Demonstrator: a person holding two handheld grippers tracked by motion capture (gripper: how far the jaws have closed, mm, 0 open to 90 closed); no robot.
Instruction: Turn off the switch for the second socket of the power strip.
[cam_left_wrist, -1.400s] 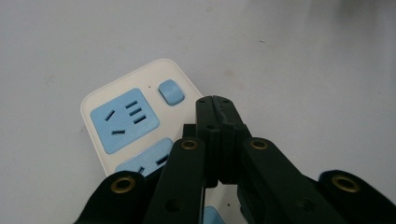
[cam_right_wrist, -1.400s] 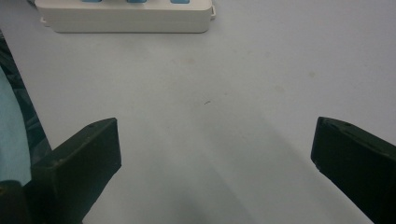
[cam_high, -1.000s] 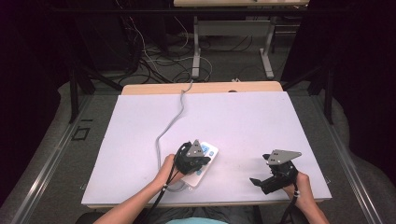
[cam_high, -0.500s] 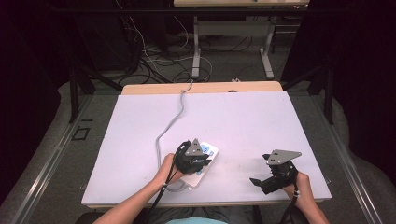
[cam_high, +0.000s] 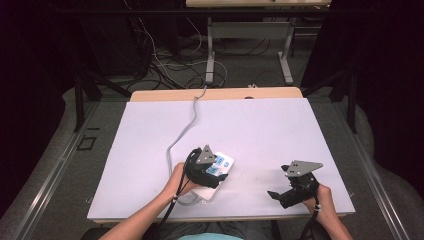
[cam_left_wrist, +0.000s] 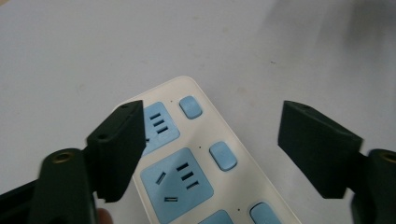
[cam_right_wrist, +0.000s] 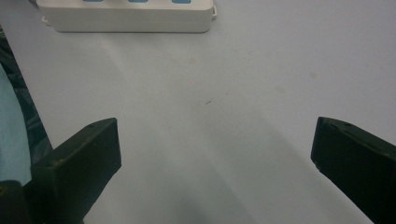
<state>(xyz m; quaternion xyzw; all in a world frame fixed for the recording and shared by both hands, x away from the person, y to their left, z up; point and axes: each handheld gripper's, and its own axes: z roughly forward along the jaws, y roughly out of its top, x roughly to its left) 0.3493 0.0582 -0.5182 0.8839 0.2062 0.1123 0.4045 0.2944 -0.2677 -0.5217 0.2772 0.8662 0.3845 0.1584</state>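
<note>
Dark curtains and a tangle of floor cables frame a pale lavender-white desk (cam_high: 260, 130), where a white power strip (cam_high: 216, 172) with blue sockets lies at lower centre of the high view, its grey cord (cam_high: 186, 131) running away toward the far edge. The left hand-held gripper (cam_high: 212, 175) hangs directly over the strip with its jaws spread wide and holding nothing; in the left gripper view the blue sockets (cam_left_wrist: 176, 179) and small blue switches (cam_left_wrist: 222, 156) sit between the two black jaws, the left jaw overlapping the strip's edge. That placement reads as a line-up for a grasp across the strip's body or a press on one of its switches, though whether the jaws touch the casing cannot be told. The right hand-held gripper (cam_high: 280, 196) waits well apart at the lower right of the high view, low over bare desk, likewise released and empty; the right gripper view has the strip's side wall (cam_right_wrist: 126, 21) at the top of the frame, suggesting it is aimed there in readiness. Beyond the desk, a wooden strip (cam_high: 215, 94) borders its far edge, with metal table legs (cam_high: 212, 50) and loose wires (cam_high: 160, 65) on the grey floor behind.
</note>
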